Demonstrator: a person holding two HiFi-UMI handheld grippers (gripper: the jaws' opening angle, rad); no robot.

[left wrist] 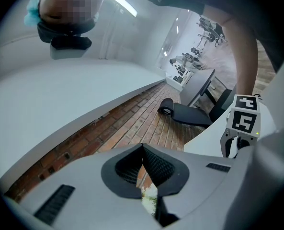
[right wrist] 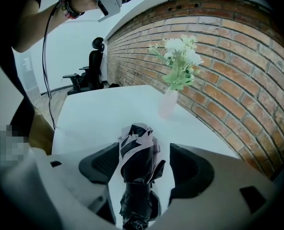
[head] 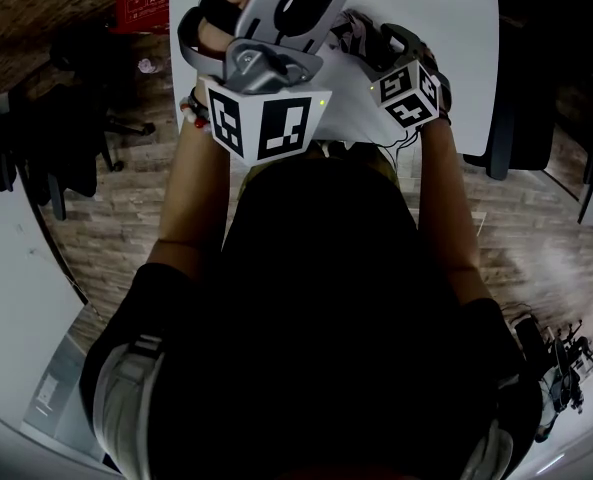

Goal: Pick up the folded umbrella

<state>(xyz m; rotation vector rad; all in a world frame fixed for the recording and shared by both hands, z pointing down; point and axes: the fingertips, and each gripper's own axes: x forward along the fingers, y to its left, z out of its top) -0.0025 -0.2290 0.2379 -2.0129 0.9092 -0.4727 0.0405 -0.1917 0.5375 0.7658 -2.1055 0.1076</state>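
Observation:
The folded umbrella (right wrist: 138,166), black with a pale pattern, lies on the white table (right wrist: 98,114) and points away from the camera in the right gripper view. My right gripper (right wrist: 142,163) straddles it, tilted downward. Its jaws stand open, with a visible gap on the right side of the umbrella. In the head view only the right gripper's marker cube (head: 408,93) shows over the table, and the umbrella is hidden. My left gripper (left wrist: 142,150) is held level in the air, off to the side. Its pads meet with nothing between them.
A pale vase (right wrist: 169,102) of white flowers stands on the table beyond the umbrella, near the brick wall (right wrist: 237,80). A black office chair (right wrist: 91,71) stands past the table's far end. A cable hangs from the left arm.

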